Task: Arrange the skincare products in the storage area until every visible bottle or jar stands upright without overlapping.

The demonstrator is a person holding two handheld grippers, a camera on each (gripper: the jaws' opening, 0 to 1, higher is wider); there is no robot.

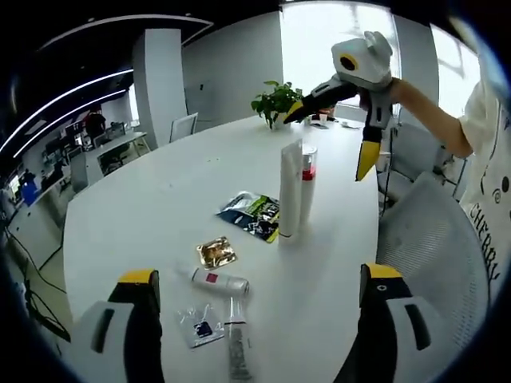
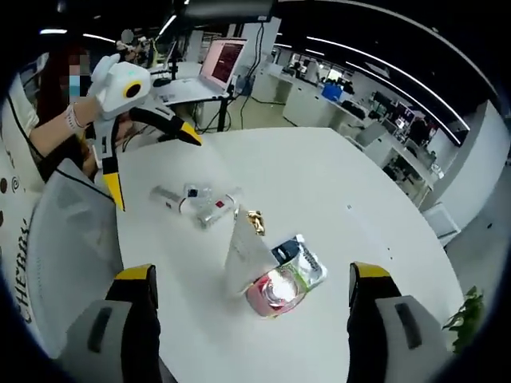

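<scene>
A tall white tube (image 1: 291,190) and a bottle with a red band (image 1: 308,179) stand upright side by side mid-table. A small white tube with a red label (image 1: 219,281) and a clear tube (image 1: 237,343) lie flat near my left gripper (image 1: 259,275), which is open and empty. My right gripper (image 1: 331,136) hovers open above and behind the standing pair. In the right gripper view, my right gripper (image 2: 252,271) is open just above the white tube (image 2: 249,251) and red-band bottle (image 2: 275,291). The lying tubes (image 2: 200,206) rest beyond, under the open left gripper (image 2: 152,164).
Flat sachets lie on the white table (image 1: 144,207): a dark one (image 1: 254,214), a gold one (image 1: 216,252) and a small clear one (image 1: 200,327). A potted plant (image 1: 277,100) stands at the far edge. A mesh chair (image 1: 435,255) sits at the table's right side.
</scene>
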